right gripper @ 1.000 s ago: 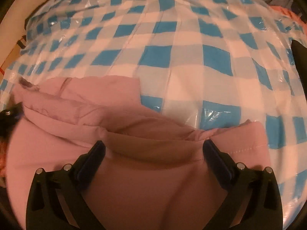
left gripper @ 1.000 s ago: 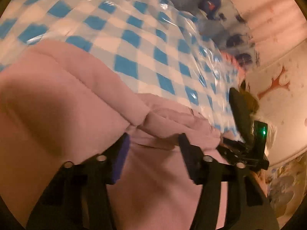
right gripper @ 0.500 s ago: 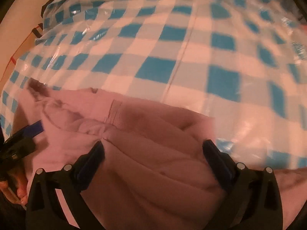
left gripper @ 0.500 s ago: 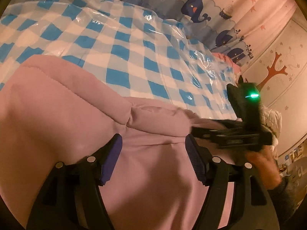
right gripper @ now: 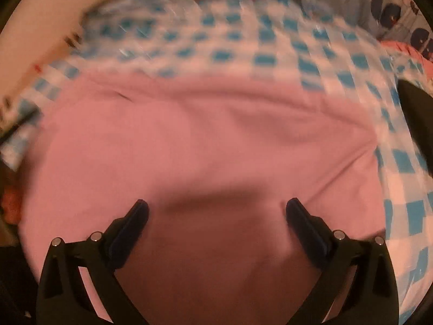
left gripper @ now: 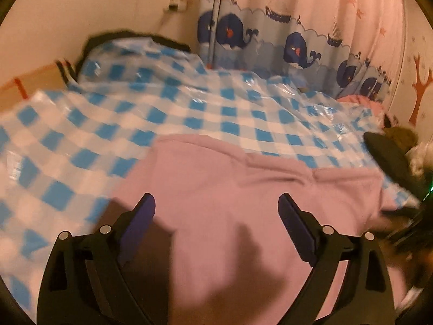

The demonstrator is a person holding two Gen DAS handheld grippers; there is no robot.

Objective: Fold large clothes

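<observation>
A large pink garment [left gripper: 243,216] lies folded and fairly flat on a blue-and-white checked plastic sheet [left gripper: 135,113]. It also fills most of the right wrist view [right gripper: 205,146]. My left gripper [left gripper: 216,211] is open and empty above the garment's near left part. My right gripper [right gripper: 216,214] is open and empty above the garment's near middle. Both cast shadows on the cloth. The right gripper's body shows dark and blurred at the right edge of the left wrist view [left gripper: 389,159].
A whale-print curtain [left gripper: 297,43] hangs behind the sheet. A cardboard box [left gripper: 29,84] sits at the far left. Other pink cloth [left gripper: 360,100] lies at the far right by the wall. A dark object [right gripper: 416,113] stands at the right edge of the right wrist view.
Both grippers have pulled up and back from the garment. The left jaws have opened wider. The bunched collar fold is now laid flat.
</observation>
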